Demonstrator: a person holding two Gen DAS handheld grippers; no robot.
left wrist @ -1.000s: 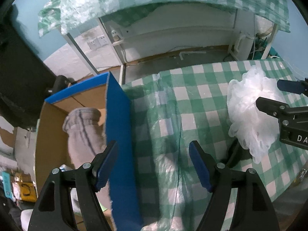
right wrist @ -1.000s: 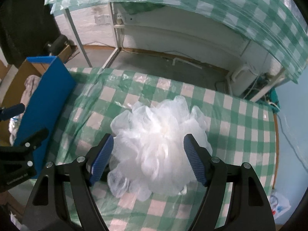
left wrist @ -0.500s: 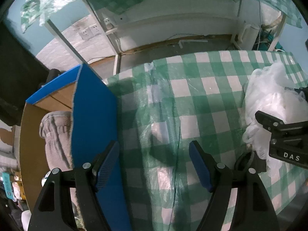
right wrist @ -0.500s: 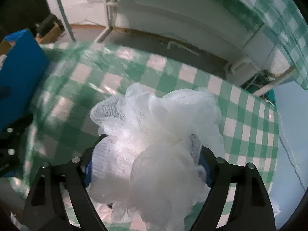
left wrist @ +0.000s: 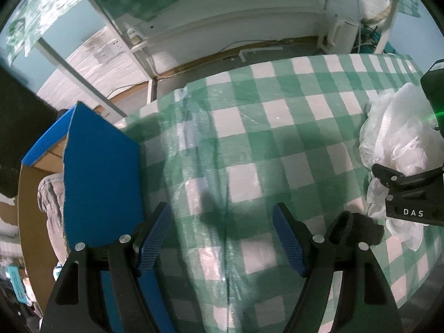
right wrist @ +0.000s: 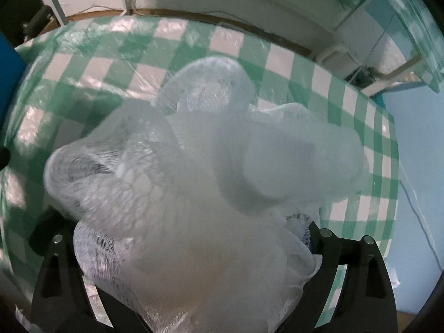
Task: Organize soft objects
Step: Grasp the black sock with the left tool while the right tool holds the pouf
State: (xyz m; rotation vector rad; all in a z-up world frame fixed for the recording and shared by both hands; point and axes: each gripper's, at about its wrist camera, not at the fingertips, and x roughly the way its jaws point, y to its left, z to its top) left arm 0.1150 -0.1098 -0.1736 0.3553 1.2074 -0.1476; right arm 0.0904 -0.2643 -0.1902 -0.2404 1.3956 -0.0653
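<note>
Right tongs (right wrist: 191, 249) are pinched on the white mesh bath pouf (right wrist: 199, 183). It bulges out past both fingers and fills most of the right wrist view, hiding the blue pads. From the left wrist view the pouf (left wrist: 399, 149) sits at the right edge of the frame, above the checked bench (left wrist: 272, 149) with the black right tong body under and over it. Cannot tell for sure if it's off the surface or just brushing it.

Left tongs (left wrist: 222, 238) are spread wide, nothing between the blue pads (left wrist: 154, 238), hanging over the green-and-white checked cloth near its left side. The cloth has a clear plastic film over it, wrinkled down the middle.

Blue-sided cardboard box (left wrist: 100, 177) stands just left of the bench edge, beside the left finger. A grey knitted soft item (left wrist: 50, 202) lies inside it, partly hidden by the blue wall.

A small dark object (left wrist: 358, 230) lies on the bench just behind the left tongs' right finger; too dark to identify.
</note>
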